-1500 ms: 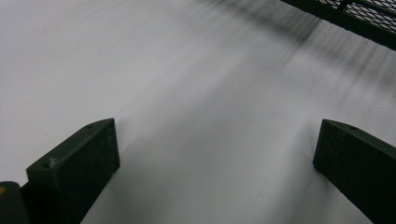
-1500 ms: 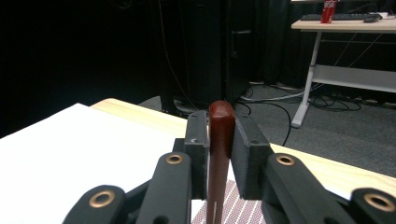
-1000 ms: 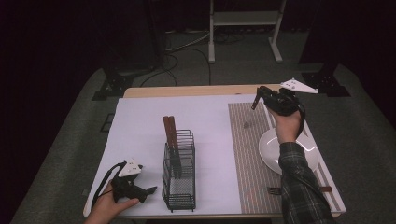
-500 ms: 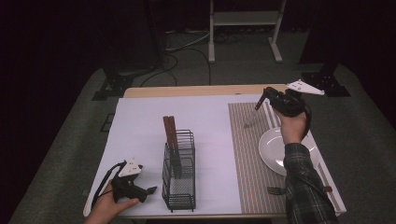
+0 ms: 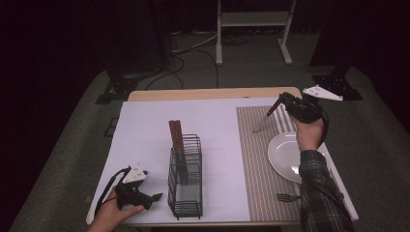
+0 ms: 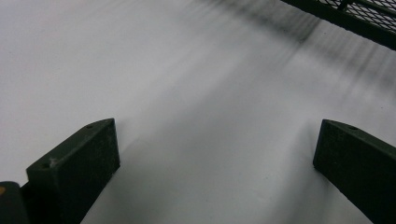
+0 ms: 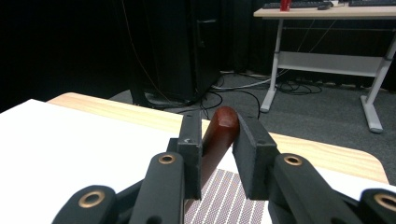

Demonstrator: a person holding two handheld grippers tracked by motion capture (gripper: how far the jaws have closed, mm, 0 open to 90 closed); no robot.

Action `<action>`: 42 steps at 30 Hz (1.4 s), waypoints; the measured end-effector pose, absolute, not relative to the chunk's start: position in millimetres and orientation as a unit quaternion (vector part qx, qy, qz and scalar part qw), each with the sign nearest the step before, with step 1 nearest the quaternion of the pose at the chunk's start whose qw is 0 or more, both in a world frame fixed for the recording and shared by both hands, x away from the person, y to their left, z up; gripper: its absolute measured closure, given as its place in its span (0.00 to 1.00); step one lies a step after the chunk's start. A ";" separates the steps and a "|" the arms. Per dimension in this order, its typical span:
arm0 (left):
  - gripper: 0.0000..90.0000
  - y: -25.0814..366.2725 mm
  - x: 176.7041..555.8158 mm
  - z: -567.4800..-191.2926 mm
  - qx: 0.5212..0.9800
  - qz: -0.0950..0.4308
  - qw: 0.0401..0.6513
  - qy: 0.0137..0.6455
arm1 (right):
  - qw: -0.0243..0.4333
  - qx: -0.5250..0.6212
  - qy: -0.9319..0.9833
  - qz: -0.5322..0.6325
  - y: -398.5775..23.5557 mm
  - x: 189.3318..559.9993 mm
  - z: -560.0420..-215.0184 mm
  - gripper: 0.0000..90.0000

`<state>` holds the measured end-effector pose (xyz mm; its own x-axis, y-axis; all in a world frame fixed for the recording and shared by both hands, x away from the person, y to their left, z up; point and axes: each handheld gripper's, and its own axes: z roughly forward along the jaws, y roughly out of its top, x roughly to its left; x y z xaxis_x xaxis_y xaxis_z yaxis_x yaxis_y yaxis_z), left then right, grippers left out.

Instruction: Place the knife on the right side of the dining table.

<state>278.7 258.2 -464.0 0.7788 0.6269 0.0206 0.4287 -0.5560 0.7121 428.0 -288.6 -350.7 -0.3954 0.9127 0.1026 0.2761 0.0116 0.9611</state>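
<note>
High view: R gripper (image 5: 279, 103) up over far edge of striped placemat (image 5: 263, 159), jaws clamped on brown handle of a knife (image 5: 265, 122); blade slants down-left, tip just at or above the mat, can't tell contact. White plate (image 5: 285, 154) near the person's R wrist, fork (image 5: 286, 197) at near mat edge. Wire caddy (image 5: 186, 176) mid-table w/ two more brown handles (image 5: 175, 137) standing in it. L gripper (image 5: 145, 197) rests low by caddy.

L gripper view: jaws wide apart, nothing btwn, white table cover (image 6: 187, 93) below; caddy corner cut off top right.

R gripper view: pads (image 7: 191, 140) pinch rounded handle end (image 7: 223, 125); jaws have just eased a touch, handle between. Blade hidden under gripper.

Handling: stiff, light, smooth handle likely slippery; end-hold lets it swing. Grip nearer mid-handle better.
</note>
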 end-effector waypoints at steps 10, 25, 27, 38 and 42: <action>0.00 258.2 278.6 -464.0 0.871 0.137 0.361 0.303 | 0.301 0.464 0.644 0.529 -296.7 424.5 -355.6 0.78; 0.00 258.1 278.6 -464.0 0.871 0.137 0.361 0.303 | 0.305 0.477 0.639 0.521 -306.7 423.4 -363.5 0.71; 0.00 258.1 278.6 -464.0 0.871 0.137 0.361 0.303 | 0.306 0.478 0.639 0.519 -307.7 423.3 -364.6 0.69; 0.00 258.1 278.6 -464.0 0.871 0.137 0.361 0.303 | 0.316 0.491 0.637 0.503 -313.8 423.0 -371.3 0.68; 0.00 258.1 278.6 -464.0 0.871 0.137 0.361 0.303 | 0.316 0.495 0.635 0.502 -316.4 421.8 -373.9 0.68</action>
